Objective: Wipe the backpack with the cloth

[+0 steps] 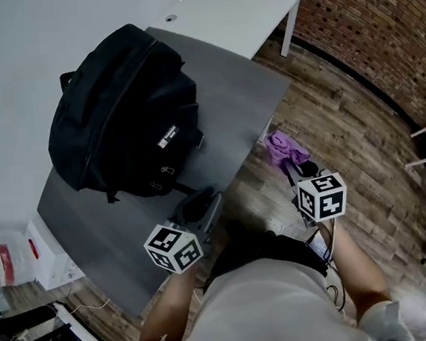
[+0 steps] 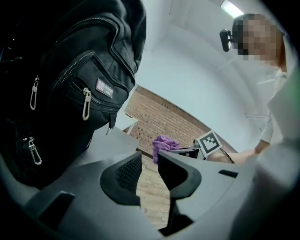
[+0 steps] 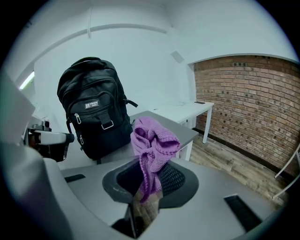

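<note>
The backpack [image 1: 121, 115] stands on the far left part of the grey table [image 1: 229, 104], its pocketed front turned toward the person. The cloth [image 3: 152, 140], a purple knit, is not on it yet. It sits pinched in the right tongs [image 3: 150, 180], out past the table's near right edge and over the wooden floor [image 1: 345, 138], well apart from the bag. The left tongs [image 2: 149, 161] are spread a little with nothing between them, hovering low over the near edge of the table just in front of the bag. The cloth looks light, soft and floppy. Most of it bunches up in a wad above the jaws and a short tail hangs below, so that wad is what would meet the fabric, and I'd judge the grip firm enough for rubbing. The backpack looks soft-sided and only loosely filled, so it would likely give, slide or tip under a push. Bracing it near the top or side with the empty tongs seems wise. The metal zip pulls [image 2: 86, 103] on the front could snag the knit, so strokes along the smoother panels should go easier.
</note>
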### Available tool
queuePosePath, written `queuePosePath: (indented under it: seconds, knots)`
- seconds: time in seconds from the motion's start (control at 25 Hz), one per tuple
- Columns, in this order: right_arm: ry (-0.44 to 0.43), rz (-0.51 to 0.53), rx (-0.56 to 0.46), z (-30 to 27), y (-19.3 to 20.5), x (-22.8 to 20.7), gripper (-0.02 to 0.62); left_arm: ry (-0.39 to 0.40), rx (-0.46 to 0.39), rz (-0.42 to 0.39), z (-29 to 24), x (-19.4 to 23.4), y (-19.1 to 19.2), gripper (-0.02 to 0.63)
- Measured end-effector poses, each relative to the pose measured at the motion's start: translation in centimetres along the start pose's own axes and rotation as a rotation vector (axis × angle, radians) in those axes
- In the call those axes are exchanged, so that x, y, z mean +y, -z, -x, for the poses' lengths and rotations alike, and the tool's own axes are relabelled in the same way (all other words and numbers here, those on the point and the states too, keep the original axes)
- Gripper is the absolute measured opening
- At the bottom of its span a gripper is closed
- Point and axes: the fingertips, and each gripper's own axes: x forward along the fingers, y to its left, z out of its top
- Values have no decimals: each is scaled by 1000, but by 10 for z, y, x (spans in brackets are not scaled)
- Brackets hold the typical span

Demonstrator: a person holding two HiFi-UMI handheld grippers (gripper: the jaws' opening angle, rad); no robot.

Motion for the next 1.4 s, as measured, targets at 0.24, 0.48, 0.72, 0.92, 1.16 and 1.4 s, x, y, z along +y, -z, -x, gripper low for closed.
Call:
queuePosePath:
  seconds: [0.24, 0.48, 0.72, 0.92, 1.16, 1.4]
  knots:
    - [-94, 65, 18, -14, -12, 0, 80, -117, -63, 13, 5, 8, -12, 89]
    - [-271, 188, 34, -17, -28, -18, 80, -312, -173, 81, 1, -17, -2, 89]
    - [-437, 303, 63, 3, -29, -45, 80, -502, -291, 158, -4, -78, 25, 89]
    - [-523, 319, 80, 36, -17, -63, 80, -562, -320, 197, -12, -141, 55, 89]
    - [-581, 317, 44, 73, -12, -64, 80, -570, -322, 179, -13, -190, 77, 89]
    - [-590, 297, 28, 111, 0, -64, 80, -538, -314, 184, -10, -226, 96, 89]
